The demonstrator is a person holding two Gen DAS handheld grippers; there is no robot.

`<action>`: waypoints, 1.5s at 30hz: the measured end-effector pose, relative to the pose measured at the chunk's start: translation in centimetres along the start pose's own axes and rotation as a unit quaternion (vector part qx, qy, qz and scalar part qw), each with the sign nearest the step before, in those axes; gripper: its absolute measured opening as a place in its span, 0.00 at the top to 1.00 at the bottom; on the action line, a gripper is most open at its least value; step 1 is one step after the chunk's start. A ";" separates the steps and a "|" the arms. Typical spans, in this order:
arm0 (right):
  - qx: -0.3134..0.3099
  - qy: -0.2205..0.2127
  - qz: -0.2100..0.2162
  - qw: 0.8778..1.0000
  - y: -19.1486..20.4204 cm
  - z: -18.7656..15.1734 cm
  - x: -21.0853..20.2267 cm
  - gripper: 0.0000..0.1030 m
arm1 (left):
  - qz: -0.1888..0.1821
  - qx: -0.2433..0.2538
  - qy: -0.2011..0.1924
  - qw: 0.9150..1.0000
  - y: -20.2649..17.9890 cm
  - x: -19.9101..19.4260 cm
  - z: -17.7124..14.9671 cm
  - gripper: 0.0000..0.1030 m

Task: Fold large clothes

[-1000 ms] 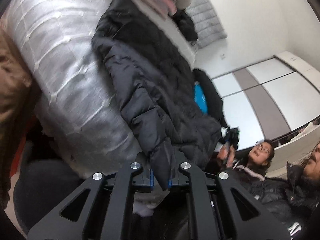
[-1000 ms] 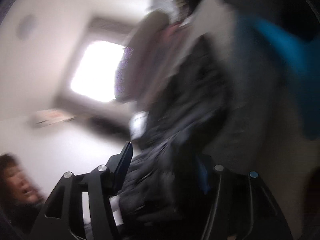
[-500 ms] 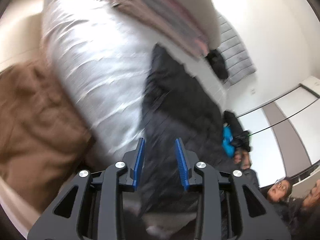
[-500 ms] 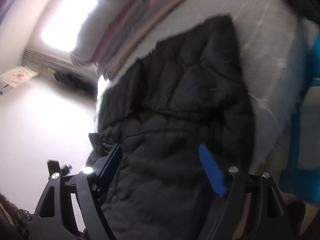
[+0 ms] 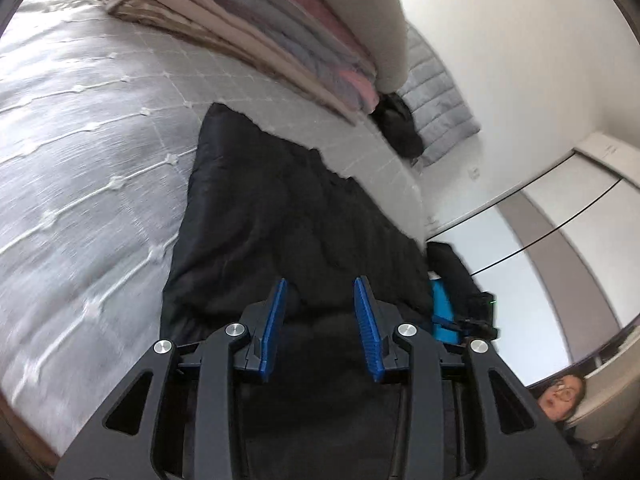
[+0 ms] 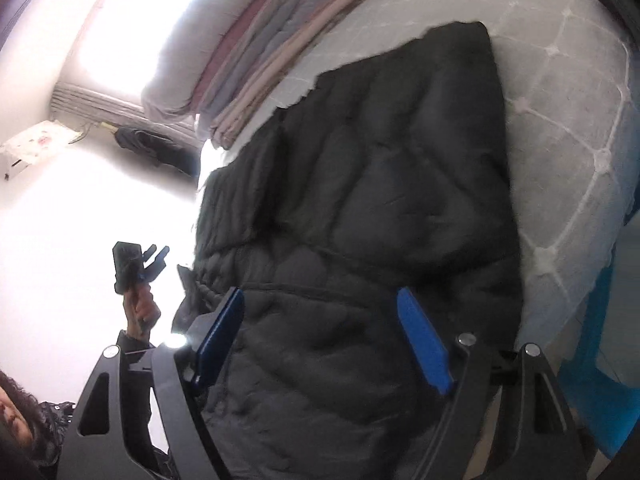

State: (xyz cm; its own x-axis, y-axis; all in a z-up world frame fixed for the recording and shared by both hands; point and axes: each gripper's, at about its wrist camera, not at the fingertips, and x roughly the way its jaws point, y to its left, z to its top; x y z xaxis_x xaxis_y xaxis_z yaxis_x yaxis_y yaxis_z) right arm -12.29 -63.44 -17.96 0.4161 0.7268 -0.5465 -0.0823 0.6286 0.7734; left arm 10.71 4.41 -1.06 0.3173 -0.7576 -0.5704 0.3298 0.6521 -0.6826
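Note:
A black puffer jacket [image 5: 288,216] lies spread on a grey quilted bed [image 5: 80,128]; it also shows in the right wrist view [image 6: 380,184]. My left gripper [image 5: 320,292] is open with its blue pads apart, empty, above the jacket's near end. My right gripper [image 6: 320,300] is wide open and empty over the jacket's near part. The left gripper, held in a hand, also shows in the right wrist view [image 6: 154,256].
A stack of folded blankets [image 5: 256,28] lies at the far side of the bed, under a pillow. A second dark garment [image 5: 400,128] and a grey quilted cover [image 5: 436,108] lie beyond. A blue chair [image 6: 604,360] stands by the bed. A person [image 5: 560,396] sits near the wardrobe [image 5: 540,240].
My left gripper let go of the jacket's sleeve and opened. My right gripper opened wider. Both swung to look down along the jacket on the bed.

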 end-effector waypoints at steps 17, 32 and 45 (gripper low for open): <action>-0.058 0.105 0.133 0.984 6.5 -10.6 -1.1 0.22 | -0.067 0.077 0.201 0.974 -3.6 2.4 -8.9 0.53; -0.005 -0.043 0.179 0.983 7.1 -7.9 -4.5 0.17 | -0.001 0.016 0.125 0.992 -0.5 -10.4 -16.0 0.46; 0.009 0.011 0.079 0.997 5.9 -12.8 -5.1 0.17 | 0.044 -0.140 0.091 0.985 6.9 -11.9 -20.7 0.43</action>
State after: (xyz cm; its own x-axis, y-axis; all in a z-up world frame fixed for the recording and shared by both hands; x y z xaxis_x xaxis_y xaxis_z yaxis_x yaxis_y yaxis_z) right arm -26.47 -59.89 -14.76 0.3798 0.8226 -0.4232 -0.1285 0.5000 0.8565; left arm -9.19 17.34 -8.45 0.1604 -0.7078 -0.6880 0.0415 0.7012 -0.7117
